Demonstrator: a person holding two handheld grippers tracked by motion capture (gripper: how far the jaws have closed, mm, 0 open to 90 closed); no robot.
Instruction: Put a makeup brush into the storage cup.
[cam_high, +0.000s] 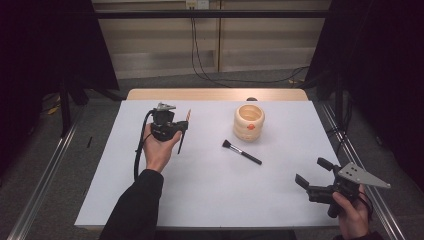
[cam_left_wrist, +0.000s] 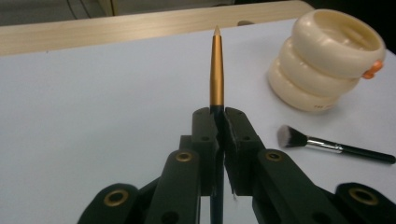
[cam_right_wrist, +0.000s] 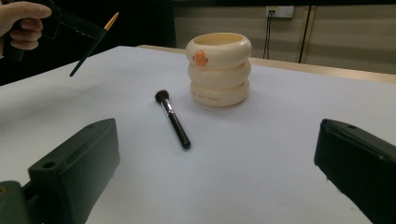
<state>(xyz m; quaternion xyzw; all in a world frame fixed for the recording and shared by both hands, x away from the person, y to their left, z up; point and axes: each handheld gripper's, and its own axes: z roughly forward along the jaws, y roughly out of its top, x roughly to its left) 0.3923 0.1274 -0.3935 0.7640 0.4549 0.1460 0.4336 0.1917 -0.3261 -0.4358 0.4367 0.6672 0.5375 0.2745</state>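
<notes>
My left gripper (cam_high: 183, 126) (cam_left_wrist: 220, 114) is lifted above the table's left half and shut on a thin brush (cam_left_wrist: 216, 70) with a gold ferrule and a dark handle (cam_high: 186, 129); the brush (cam_right_wrist: 92, 45) hangs slanted, tip up. A cream ringed holder (cam_high: 249, 122) (cam_left_wrist: 324, 65) (cam_right_wrist: 218, 69) with an orange spot stands at the centre back. A black-handled makeup brush (cam_high: 242, 152) (cam_left_wrist: 327, 144) (cam_right_wrist: 172, 117) lies flat in front of it. My right gripper (cam_high: 312, 172) (cam_right_wrist: 215, 163) hovers open near the front right corner, nothing between its jaws.
The white table sheet (cam_high: 210, 185) ends in a wooden strip (cam_high: 215, 94) at the back. Cables (cam_high: 200, 60) run over the floor behind. Metal rails (cam_high: 40, 180) flank both sides of the table.
</notes>
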